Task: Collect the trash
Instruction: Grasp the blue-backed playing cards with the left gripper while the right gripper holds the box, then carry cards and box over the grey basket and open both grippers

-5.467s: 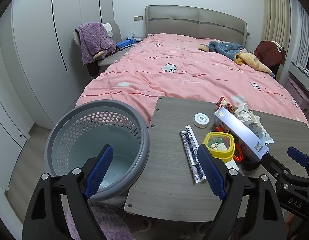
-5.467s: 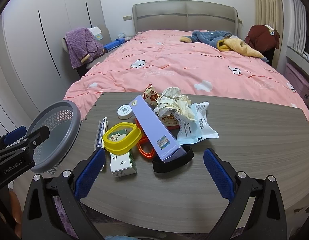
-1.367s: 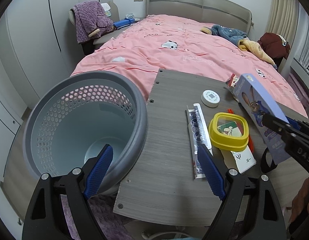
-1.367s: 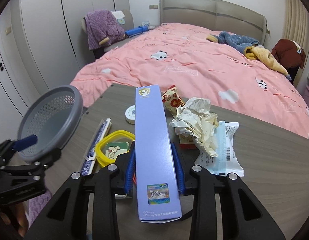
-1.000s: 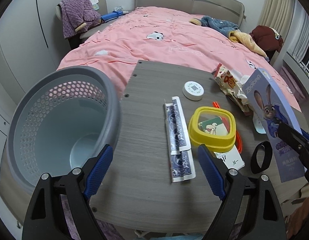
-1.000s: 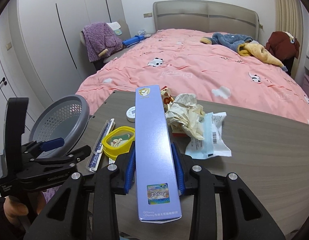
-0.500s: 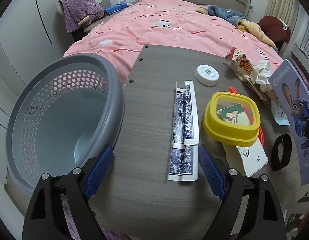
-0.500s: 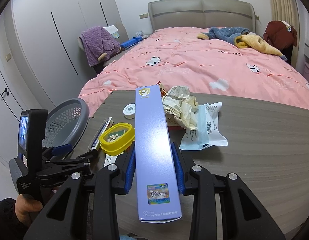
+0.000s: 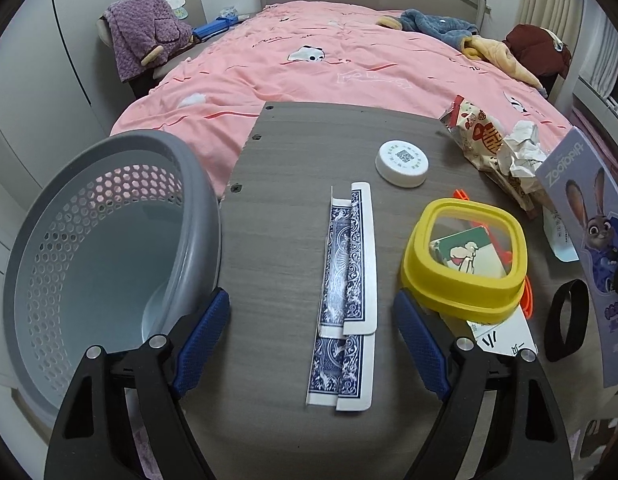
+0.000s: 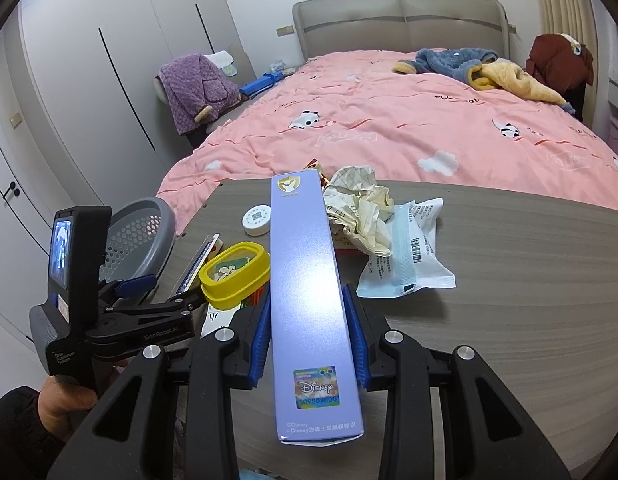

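Note:
My right gripper is shut on a long purple Disney box and holds it above the table; the box also shows at the right edge of the left wrist view. My left gripper is open and empty over the torn blue playing-card box. Its left finger is beside the rim of the grey perforated bin, which stands at the table's left edge and also shows in the right wrist view. Crumpled paper, a snack wrapper and a white-blue packet lie on the table.
A grey wooden table stands against a pink bed. On it are a yellow-lidded container, a white round lid, a black band and an orange item. A chair with purple clothing stands far left.
My right gripper closed on the purple box, lifted it off the table and holds it raised. My left gripper moved right from the bin to over the playing-card box.

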{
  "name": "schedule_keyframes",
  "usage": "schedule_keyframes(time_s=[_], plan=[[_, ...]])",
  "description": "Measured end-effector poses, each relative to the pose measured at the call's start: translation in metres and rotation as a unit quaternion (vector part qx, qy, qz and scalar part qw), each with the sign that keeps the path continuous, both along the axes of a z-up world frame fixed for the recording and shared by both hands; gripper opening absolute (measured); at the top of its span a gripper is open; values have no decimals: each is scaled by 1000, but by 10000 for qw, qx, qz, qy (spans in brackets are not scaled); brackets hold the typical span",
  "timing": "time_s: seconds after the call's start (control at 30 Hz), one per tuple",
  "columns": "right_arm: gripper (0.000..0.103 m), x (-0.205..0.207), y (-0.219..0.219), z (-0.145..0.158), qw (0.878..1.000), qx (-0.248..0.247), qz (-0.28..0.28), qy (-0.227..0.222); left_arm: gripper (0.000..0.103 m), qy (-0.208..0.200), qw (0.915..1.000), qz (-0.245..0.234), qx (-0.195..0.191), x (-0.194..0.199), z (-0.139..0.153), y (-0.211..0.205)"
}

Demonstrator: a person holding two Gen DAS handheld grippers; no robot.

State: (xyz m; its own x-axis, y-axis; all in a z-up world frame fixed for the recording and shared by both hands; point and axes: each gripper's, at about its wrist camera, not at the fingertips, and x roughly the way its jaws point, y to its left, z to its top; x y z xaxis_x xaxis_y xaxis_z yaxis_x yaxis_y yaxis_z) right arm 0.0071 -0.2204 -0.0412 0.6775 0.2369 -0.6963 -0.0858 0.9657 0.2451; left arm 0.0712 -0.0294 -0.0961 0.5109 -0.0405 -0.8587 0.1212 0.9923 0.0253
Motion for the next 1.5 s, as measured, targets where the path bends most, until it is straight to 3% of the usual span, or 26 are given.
schedule_keyframes(time_s=[0.1,0.17,0.2,0.37,0.67,0.83,1.17,1.5], plan=[[33,0,0,0,10000,-1,3,7,53,-13,9999,-83,-56,1,2,-1],[33,1,1,0,10000,1,8,15,29,-7,9999,-136,-102,0,4,-2],[33,1,1,0,10000,-1,15,22,23,12,9998,-149,-152,0,5,-1],[33,2,8,2,10000,-38,78,4,21,-139,9994,-111,-289,-9,16,8],[33,15,54,20,9984,-81,545,-114,21,-864,9945,121,-586,-36,73,48],[34,35,106,26,9944,4,1047,-147,21,-1115,9920,502,-314,-40,90,94],[34,78,219,16,9779,199,2078,136,21,-830,9875,1341,-39,-25,69,203],[35,96,271,-6,9702,-62,2380,454,21,-625,9861,1527,-215,-11,43,231]])
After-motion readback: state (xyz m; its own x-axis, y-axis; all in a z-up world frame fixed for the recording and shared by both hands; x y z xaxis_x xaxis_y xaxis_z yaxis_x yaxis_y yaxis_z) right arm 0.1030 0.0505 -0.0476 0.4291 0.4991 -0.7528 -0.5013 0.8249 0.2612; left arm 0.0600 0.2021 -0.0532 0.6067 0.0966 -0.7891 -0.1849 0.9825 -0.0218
